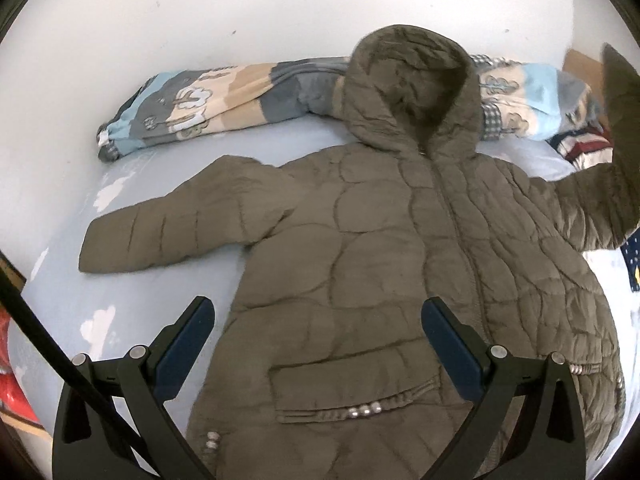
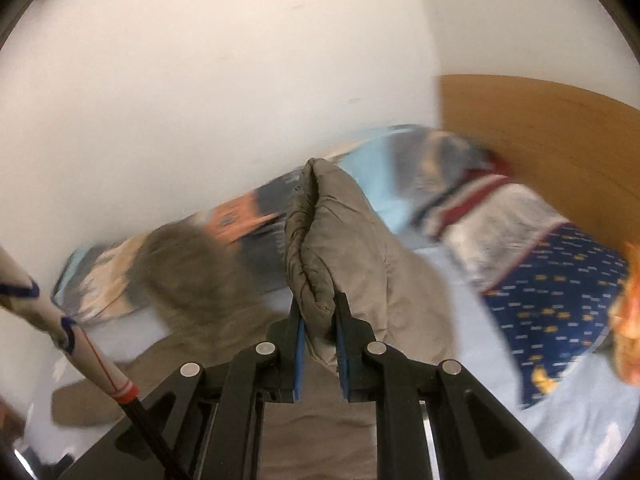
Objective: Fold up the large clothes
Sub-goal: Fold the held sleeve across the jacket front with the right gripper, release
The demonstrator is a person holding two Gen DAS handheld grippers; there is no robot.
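Observation:
An olive quilted hooded jacket point(image 1: 380, 248) lies front up on a pale blue bed sheet point(image 1: 64, 288), its hood against a rolled quilt. Its left sleeve point(image 1: 168, 228) lies flat and spread out. Its right sleeve point(image 1: 616, 168) is lifted off the bed at the right edge of the left wrist view. My left gripper point(image 1: 318, 312) hovers open over the jacket's lower front, nothing between its fingers. My right gripper point(image 2: 320, 312) is shut on the raised sleeve's cuff point(image 2: 320, 240), which stands up between the blue pads; that view is motion blurred.
A rolled patterned quilt point(image 1: 208, 100) runs along the white wall behind the hood. A navy patterned pillow point(image 2: 560, 296) and a wooden headboard point(image 2: 540, 128) are at the right. Something red point(image 1: 10, 364) sits beyond the bed's left edge. A thin pole point(image 2: 92, 356) crosses the lower left.

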